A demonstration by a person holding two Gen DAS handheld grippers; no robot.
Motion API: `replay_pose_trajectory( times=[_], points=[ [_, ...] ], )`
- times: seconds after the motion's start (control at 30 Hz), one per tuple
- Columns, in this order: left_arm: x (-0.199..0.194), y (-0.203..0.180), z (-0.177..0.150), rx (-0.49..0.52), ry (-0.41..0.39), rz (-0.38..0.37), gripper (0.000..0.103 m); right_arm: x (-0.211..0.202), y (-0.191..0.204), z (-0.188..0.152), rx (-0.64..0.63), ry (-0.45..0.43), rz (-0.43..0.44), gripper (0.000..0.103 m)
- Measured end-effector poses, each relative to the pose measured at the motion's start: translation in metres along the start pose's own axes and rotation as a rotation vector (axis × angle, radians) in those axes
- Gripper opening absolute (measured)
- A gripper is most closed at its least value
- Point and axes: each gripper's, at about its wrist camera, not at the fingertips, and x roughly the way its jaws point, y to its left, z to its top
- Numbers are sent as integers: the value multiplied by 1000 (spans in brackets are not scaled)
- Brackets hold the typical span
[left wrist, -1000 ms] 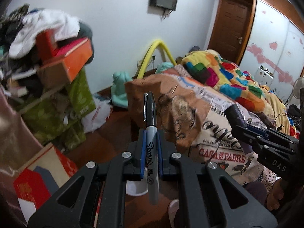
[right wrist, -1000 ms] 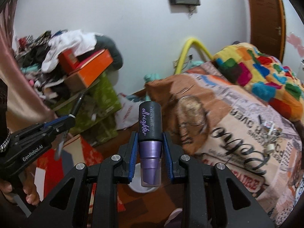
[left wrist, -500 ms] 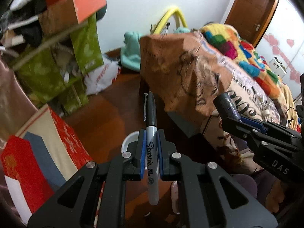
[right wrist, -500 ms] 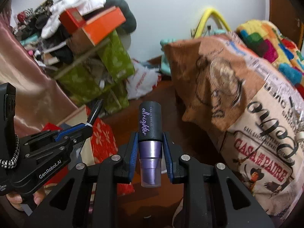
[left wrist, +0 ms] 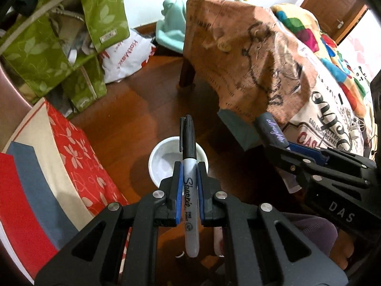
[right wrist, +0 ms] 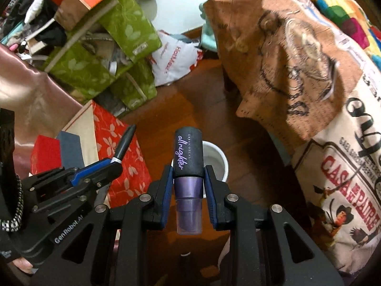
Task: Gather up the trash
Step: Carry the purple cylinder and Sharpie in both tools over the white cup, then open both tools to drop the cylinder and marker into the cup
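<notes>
My left gripper (left wrist: 189,174) is shut on a grey and black Sharpie marker (left wrist: 189,166), held above a small white bin (left wrist: 164,159) on the wooden floor. My right gripper (right wrist: 188,178) is shut on a purple spray bottle with a black cap (right wrist: 188,164), also above the white bin (right wrist: 218,159). In the left wrist view the right gripper (left wrist: 293,147) with the bottle (left wrist: 271,131) sits to the right. In the right wrist view the left gripper (right wrist: 112,164) with the marker (right wrist: 125,140) sits to the left.
A red floral box (left wrist: 78,157) lies left of the bin. Green leaf-print bags (left wrist: 47,54) and a white plastic bag (left wrist: 126,54) stand behind. A bed with a printed cover (left wrist: 262,54) fills the right; its wooden leg (left wrist: 187,74) stands on the floor.
Both grippers have tilted down and moved forward with their objects, so the white bin on the floor has come into full view under them.
</notes>
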Motion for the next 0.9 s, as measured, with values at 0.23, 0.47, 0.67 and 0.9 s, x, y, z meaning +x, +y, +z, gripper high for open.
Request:
replay_pose_trajectory(
  times=[0.23, 0.47, 0.67, 0.9],
  points=[
    [21, 6, 13, -29, 43, -23, 10, 18, 0, 12, -2, 47, 39, 24],
    [26, 11, 24, -42, 64, -3, 19, 18, -1, 20, -5, 54, 36, 35],
    [18, 17, 22, -47, 42, 23, 20, 16, -1, 17, -29, 46, -15, 36],
    [-2, 15, 16, -26, 11, 33, 20, 6, 1, 6, -67, 31, -54, 36]
  ],
)
